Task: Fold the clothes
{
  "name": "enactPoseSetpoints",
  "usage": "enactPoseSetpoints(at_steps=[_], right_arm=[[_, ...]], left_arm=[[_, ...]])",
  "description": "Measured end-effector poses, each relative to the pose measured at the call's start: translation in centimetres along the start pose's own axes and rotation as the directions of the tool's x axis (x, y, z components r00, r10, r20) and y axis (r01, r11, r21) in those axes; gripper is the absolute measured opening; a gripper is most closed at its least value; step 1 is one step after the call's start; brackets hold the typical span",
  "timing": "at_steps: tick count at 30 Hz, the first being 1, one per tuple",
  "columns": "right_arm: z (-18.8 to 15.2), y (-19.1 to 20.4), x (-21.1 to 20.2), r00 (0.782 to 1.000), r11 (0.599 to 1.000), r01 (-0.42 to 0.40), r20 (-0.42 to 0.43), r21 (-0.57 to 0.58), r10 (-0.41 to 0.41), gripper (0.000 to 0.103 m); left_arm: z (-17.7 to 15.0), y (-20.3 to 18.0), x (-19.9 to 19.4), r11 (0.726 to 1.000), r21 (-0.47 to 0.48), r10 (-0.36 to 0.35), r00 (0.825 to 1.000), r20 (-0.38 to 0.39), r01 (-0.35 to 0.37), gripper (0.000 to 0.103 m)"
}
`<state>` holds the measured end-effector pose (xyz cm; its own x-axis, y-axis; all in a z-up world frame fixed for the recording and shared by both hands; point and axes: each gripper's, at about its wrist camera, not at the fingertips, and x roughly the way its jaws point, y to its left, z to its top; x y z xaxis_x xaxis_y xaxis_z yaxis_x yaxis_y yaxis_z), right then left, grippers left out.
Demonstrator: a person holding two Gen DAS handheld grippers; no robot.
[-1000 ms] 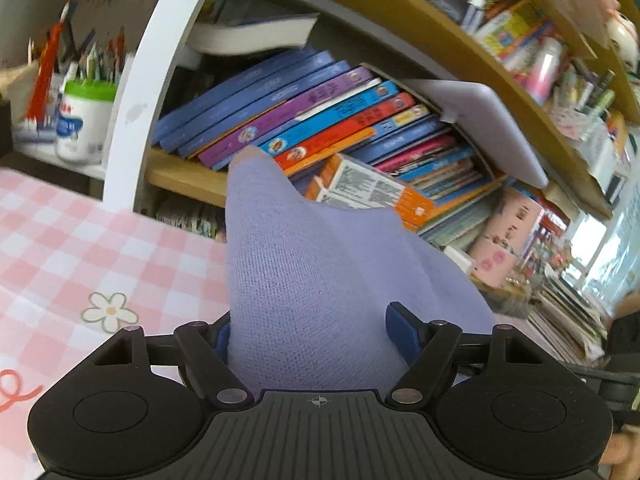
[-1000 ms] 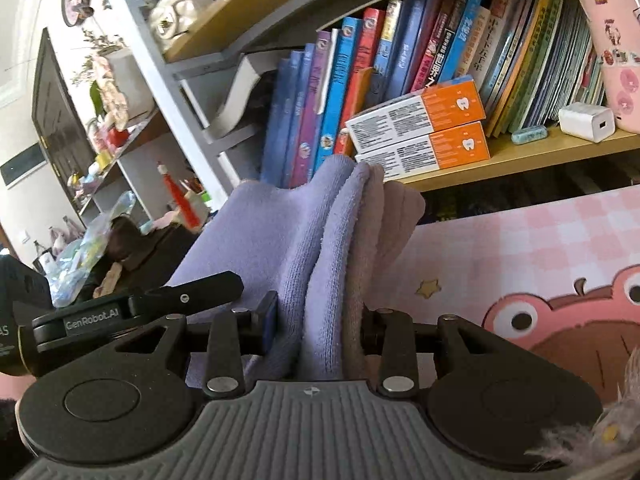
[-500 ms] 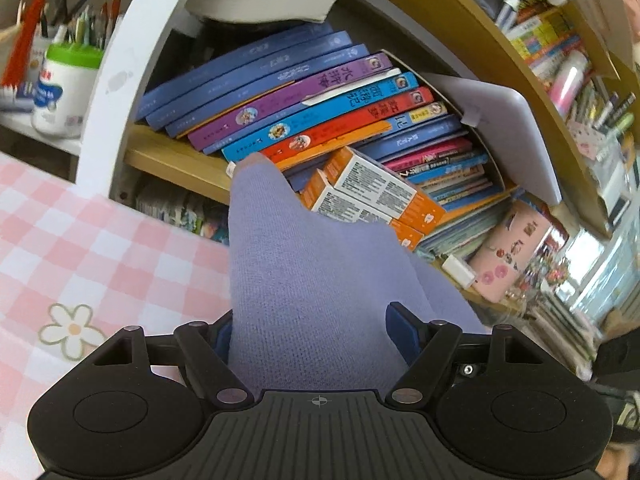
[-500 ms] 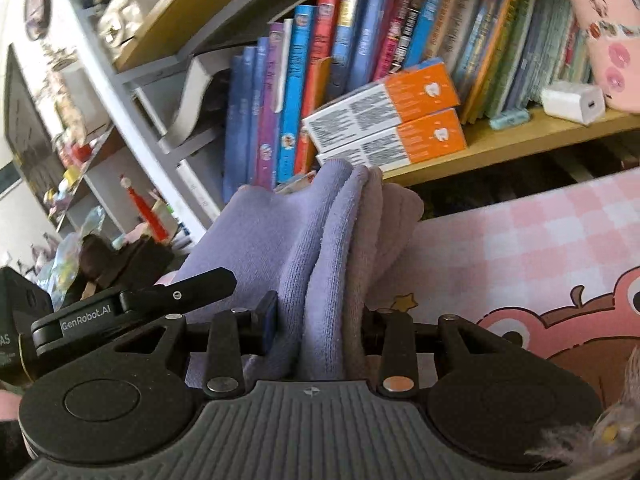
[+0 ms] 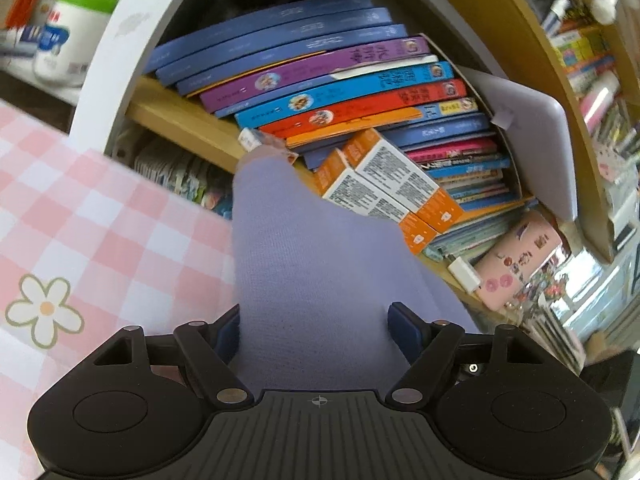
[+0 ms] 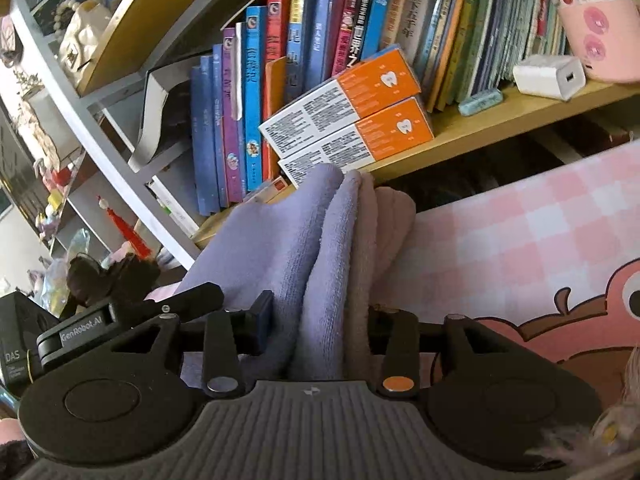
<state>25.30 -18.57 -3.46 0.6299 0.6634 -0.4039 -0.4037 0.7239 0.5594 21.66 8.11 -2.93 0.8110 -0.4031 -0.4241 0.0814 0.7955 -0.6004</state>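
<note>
My left hand-held gripper [image 5: 316, 320] grasps the lavender garment [image 5: 320, 264] above the pink checked table [image 5: 100, 232]. My right hand-held gripper [image 6: 320, 320] is opening, folded layers still between its jaws, bookshelf [image 6: 500, 120] beyond.

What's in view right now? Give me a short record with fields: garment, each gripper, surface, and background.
garment: lavender knit garment, bunched in folds between both sets of jaws
left gripper: wide on the garment
right gripper: jaws opening, garment between them
surface: pink checked tablecloth
background: bookshelf with books, two orange boxes
</note>
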Motion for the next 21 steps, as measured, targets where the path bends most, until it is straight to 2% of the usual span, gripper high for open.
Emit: enactPoseSetpoints(at_steps=[1,3,6,13,17,21], right_arm=[[-0.1,-0.1,0.0,1.000,1.000,0.003,0.008,0.004,-0.003,0.049],[-0.2,-0.3,-0.5,1.000,1.000,0.014,0.018,0.012,-0.014,0.061],[-0.4,-0.3,-2.1,0.998,1.000,-0.001,0.067,0.003,0.001,0.072],[-2.2,0.8,-5.1,0.988,0.998,0.058,0.141,-0.017,-0.055,0.074],[-3.6,1.7,-6.7,0.981,0.996,0.083,0.175,-0.014,-0.080,0.074],[-5.1,3.1,-8.8,0.974,0.994,0.104,0.208,-0.041,-0.093,0.075]], left_arm=[[0.0,0.0,-0.1,1.000,0.002,0.009,1.000,0.008,-0.009,0.082],[-0.1,-0.2,-0.7,0.999,0.027,0.036,0.998,0.042,-0.037,0.085],[-0.4,-0.6,-2.1,0.995,0.075,0.051,0.992,0.115,-0.059,0.090],[-0.8,-1.4,-5.0,0.986,0.130,0.066,0.957,0.281,-0.106,0.092],[-1.9,-1.6,-7.7,0.980,0.116,0.107,0.921,0.374,-0.161,0.094],[-3.3,-1.9,-10.0,0.980,0.096,0.123,0.908,0.401,-0.175,0.095]])
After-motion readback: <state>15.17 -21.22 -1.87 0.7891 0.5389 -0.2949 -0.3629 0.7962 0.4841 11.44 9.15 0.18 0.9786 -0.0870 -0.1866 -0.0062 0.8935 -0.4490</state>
